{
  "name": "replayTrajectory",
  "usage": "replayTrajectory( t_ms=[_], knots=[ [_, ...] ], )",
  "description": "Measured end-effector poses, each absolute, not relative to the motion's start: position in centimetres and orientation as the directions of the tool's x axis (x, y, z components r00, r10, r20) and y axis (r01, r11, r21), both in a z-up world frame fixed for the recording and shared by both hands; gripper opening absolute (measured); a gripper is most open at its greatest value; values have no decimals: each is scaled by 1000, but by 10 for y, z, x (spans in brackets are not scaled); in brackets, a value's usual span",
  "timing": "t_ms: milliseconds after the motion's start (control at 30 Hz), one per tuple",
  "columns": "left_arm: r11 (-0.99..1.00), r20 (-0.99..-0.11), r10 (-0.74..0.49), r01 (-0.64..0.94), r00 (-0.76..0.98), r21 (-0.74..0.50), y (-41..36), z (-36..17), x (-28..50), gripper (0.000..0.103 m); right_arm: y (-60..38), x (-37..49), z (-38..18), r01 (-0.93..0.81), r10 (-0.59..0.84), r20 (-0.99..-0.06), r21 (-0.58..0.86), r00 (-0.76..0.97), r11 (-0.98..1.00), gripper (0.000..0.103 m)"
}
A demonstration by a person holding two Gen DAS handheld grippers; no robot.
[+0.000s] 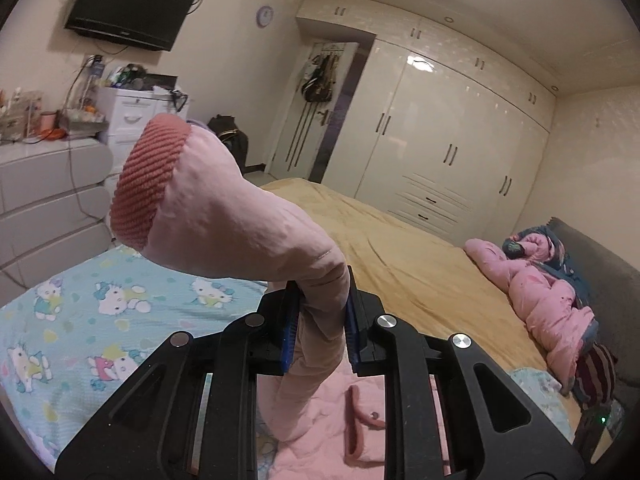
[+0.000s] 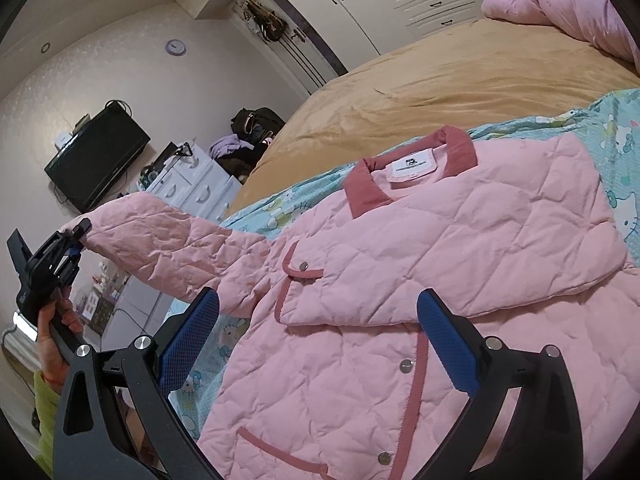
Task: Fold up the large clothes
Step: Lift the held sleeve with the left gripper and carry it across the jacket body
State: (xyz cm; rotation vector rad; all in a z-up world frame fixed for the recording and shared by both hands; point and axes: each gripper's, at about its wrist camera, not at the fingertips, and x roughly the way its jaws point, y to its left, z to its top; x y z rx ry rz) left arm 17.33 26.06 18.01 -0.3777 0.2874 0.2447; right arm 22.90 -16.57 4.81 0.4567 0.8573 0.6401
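A pink quilted jacket (image 2: 400, 280) with a dark pink collar (image 2: 368, 184) lies face up on a Hello Kitty sheet (image 2: 616, 128) on the bed. Its far sleeve is folded across the chest. My left gripper (image 1: 322, 312) is shut on the other sleeve (image 1: 224, 216) near its ribbed cuff (image 1: 148, 184) and holds it up off the bed; it also shows in the right wrist view (image 2: 76, 240) at far left. My right gripper (image 2: 318, 344) is open and empty, hovering over the jacket's front.
A tan blanket (image 1: 400, 264) covers the far bed. A pink duvet pile (image 1: 536, 288) lies by the grey headboard. White drawers (image 1: 52, 200) and a wall TV (image 1: 128, 4) stand left, wardrobes (image 1: 460, 148) behind.
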Motion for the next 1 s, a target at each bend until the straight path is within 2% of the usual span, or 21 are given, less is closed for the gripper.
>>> replayTrajectory(
  t_ms=[367, 567, 1000],
  knots=[
    [941, -320, 82, -179, 944, -287, 201, 181, 202, 12, -206, 236, 50, -285, 667, -529, 629, 524, 723, 99],
    [963, -344, -10, -83, 939, -255, 154, 172, 224, 12, -236, 239, 46, -238, 642, -528, 638, 556, 732, 99],
    [986, -458, -163, 124, 874, -115, 46, 106, 259, 12, -282, 241, 27, -150, 584, -552, 638, 594, 755, 99]
  ],
)
